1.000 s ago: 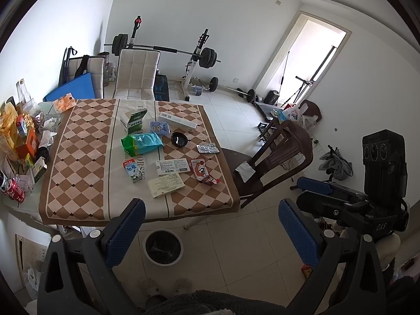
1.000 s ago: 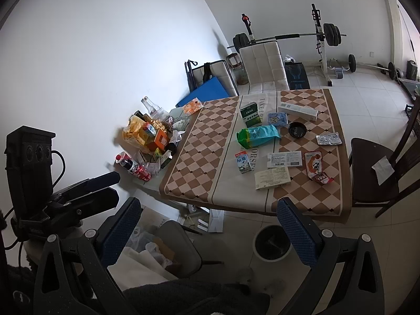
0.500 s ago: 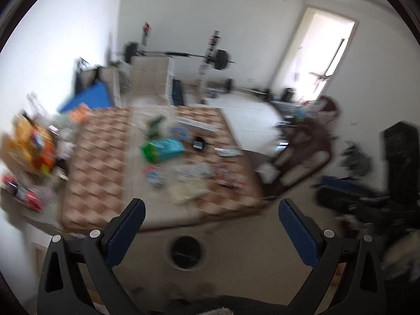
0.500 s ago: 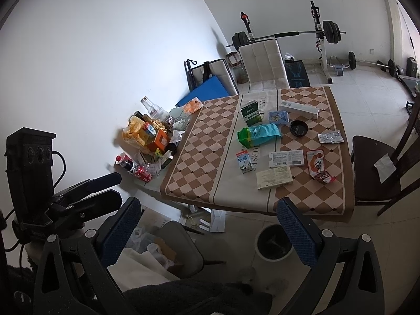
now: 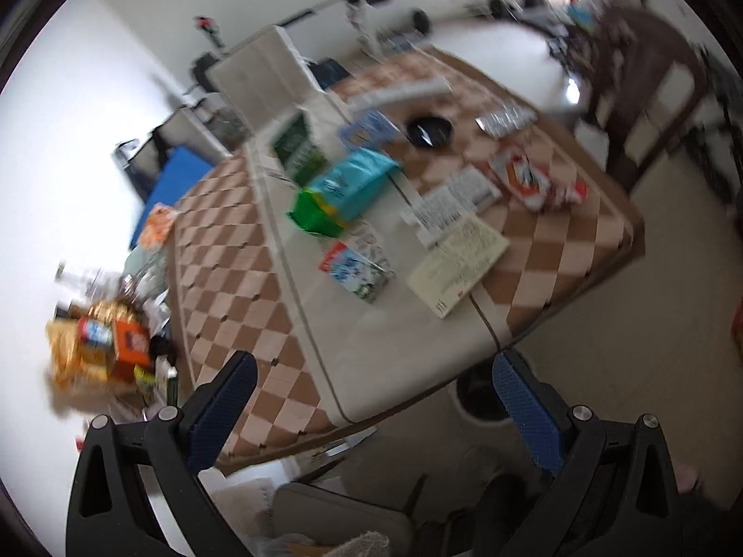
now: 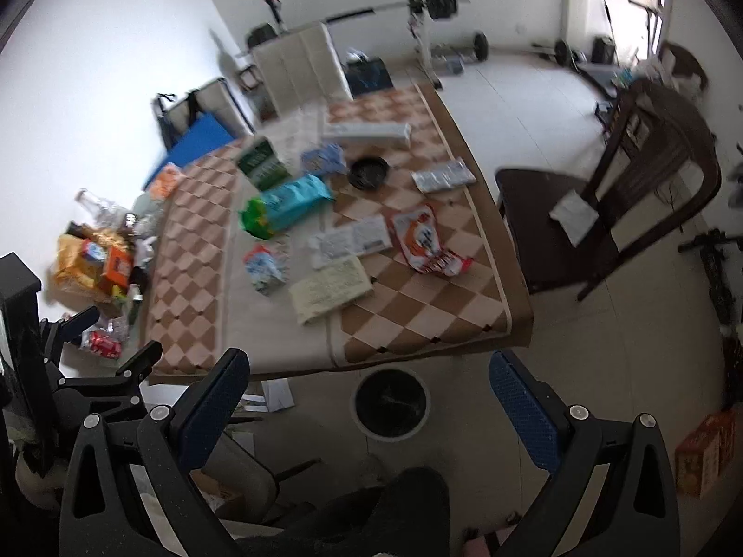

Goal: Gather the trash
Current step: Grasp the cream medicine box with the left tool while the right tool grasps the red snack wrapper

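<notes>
Approach step, nothing grabbed. Left gripper (image 5: 371, 399) and right gripper (image 6: 367, 394): jaws spread, empty. Wrappers (image 6: 420, 236) on desk (image 6: 418, 320); bin (image 6: 391, 403) below. Next: pick nearest paper (image 6: 330, 288).

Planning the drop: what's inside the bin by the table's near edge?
The bin shows only a dark interior, perhaps a black liner, with no clear trash. In the left view the table edge and right finger hide part of it.
</notes>
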The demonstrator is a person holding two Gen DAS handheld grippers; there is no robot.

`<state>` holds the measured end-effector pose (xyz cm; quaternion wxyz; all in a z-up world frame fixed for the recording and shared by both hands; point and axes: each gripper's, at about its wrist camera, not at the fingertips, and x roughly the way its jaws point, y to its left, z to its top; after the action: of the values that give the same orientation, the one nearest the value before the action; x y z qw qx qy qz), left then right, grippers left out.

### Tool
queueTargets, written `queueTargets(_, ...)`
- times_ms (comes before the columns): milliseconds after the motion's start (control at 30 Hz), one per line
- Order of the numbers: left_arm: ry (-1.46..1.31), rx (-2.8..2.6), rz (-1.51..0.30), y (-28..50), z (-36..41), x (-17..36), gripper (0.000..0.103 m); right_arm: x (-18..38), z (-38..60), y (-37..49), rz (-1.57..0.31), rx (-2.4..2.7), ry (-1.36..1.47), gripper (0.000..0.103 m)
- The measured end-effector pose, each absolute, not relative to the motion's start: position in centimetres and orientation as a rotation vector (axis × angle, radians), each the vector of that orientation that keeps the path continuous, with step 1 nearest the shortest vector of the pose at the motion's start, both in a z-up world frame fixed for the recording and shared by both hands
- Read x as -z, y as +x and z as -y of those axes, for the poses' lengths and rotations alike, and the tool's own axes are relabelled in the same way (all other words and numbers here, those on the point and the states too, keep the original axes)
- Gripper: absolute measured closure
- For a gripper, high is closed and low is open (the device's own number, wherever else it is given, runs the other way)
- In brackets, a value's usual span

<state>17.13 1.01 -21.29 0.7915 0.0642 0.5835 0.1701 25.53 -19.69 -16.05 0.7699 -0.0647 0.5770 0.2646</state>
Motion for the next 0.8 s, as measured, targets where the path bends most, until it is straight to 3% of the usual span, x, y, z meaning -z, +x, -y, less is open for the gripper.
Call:
queueTargets(367,0.270,-0.101,-1.618,30.9,-2.3,36.8,0.000,34.6,17.4,39.4,-1.533,-0.462,-0.181,0.000)
queueTargets(600,0.322,0.029,-1.752,34.4,-1.6,41.9,0.000,40.6,14.4,45.2,-1.608,-0.476,-0.263,0.000)
queueTargets(633,0.320,0.036,-1.765,34.5,-1.6,42.3,0.002,41.2,13.8,45.8,-1.614,-0.485,-0.273,0.000)
queueTargets(667,0.312,0.042,-1.775,34.6,-1.5,42.6,0.015,41.6,13.5,46.4,-1.619,-0.493,-0.281,0.000)
queueTargets(800,0.244,0.039,-1.774,34.5,-1.4,42.5,0.022,42.8,12.1,47.9,-1.639,-0.516,-0.315,0.000)
